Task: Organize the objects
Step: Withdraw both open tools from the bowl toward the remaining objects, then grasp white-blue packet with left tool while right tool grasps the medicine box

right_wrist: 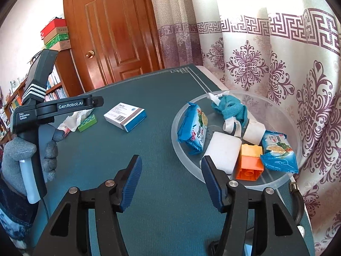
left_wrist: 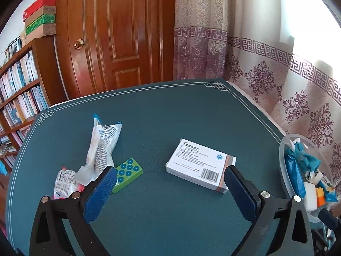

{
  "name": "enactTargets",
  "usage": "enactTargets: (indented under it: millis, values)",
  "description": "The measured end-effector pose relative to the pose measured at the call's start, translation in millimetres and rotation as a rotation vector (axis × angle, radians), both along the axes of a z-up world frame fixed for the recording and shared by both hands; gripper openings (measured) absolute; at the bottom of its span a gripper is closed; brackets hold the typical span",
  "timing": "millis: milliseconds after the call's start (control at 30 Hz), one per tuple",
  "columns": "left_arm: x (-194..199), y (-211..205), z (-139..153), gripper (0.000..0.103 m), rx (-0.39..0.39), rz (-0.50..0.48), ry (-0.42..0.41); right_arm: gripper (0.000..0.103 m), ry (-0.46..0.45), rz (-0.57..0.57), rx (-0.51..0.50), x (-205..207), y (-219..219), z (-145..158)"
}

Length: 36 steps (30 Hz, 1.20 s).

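The white medicine box [left_wrist: 200,165] lies flat mid-mat, its long axis running from the far left toward the near right corner, barcode end nearest the spread, empty left gripper [left_wrist: 169,180]. A green block [left_wrist: 127,174] and crumpled wrappers [left_wrist: 102,149] lie to its left; the clear bowl [right_wrist: 277,182] of snack packets sits at the mat's right edge, beside the spread, empty right gripper [right_wrist: 171,165].

Black frame, blue ribbed fingers [right_wrist: 132,183]

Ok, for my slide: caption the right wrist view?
Open right gripper hovers beside clear bowl of sorted items; medicine box waits on table.
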<state>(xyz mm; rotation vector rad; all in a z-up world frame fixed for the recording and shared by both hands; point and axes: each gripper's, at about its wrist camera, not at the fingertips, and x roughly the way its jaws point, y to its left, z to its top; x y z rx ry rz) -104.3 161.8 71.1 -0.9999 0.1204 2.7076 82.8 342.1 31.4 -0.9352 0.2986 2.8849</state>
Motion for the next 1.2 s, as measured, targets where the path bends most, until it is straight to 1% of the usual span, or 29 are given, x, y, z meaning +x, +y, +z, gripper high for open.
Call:
enactTargets:
  millis: [133, 300, 500, 600, 800, 867, 933, 967, 1067, 1100, 1133, 1200]
  values:
    - [-16.1, -23.6, -1.3, 0.102, 0.001, 0.062, 0.000, 0.060, -0.001, 0.024, 0.003, -9.0, -11.9, 2.2]
    - [-46.4, -45.9, -10.8, 0.102, -0.043, 0.165, -0.031, 0.060, -0.013, 0.066, 0.011, -23.2, -27.3, 3.4]
    - [-88.0, -68.2, -25.0, 0.102, -0.005, 0.244, -0.103, 0.060, -0.026, 0.108, 0.019, -41.1, -39.3, 7.0]
    - [-101.2, -72.9, -30.9, 0.102, 0.023, 0.255, -0.130, 0.060, -0.034, 0.123, 0.031, -51.7, -44.1, 8.1]
    - [-117.4, -70.0, -39.7, 0.101, 0.015, 0.233, -0.153, 0.061, -0.062, 0.152, 0.034, -78.0, -49.8, 7.8]
    - [-120.5, -68.6, -41.3, 0.095, 0.009, 0.224, -0.158, 0.061, -0.068, 0.157, 0.033, -86.5, -51.3, 8.2]
    - [-122.3, -68.5, -43.4, 0.085, 0.009, 0.210, -0.165, 0.061, -0.076, 0.169, 0.022, -97.5, -54.1, 8.5]
    - [-123.1, -68.2, -45.0, 0.083, 0.007, 0.203, -0.170, 0.061, -0.080, 0.176, 0.017, -103.6, -56.4, 8.9]
    - [-125.5, -67.9, -52.3, 0.069, 0.002, 0.183, -0.188, 0.061, -0.087, 0.192, 0.020, -121.4, -63.5, 9.9]
    - [-126.5, -68.3, -55.0, 0.059, -0.001, 0.182, -0.198, 0.061, -0.088, 0.200, 0.019, -127.6, -65.8, 10.7]
    - [-127.6, -68.8, -56.4, 0.052, -0.004, 0.187, -0.204, 0.061, -0.090, 0.208, 0.014, -133.7, -68.2, 11.3]
    - [-126.6, -71.4, -57.4, 0.050, 0.003, 0.185, -0.197, 0.061, -0.093, 0.217, 0.000, -145.7, -70.3, 12.1]
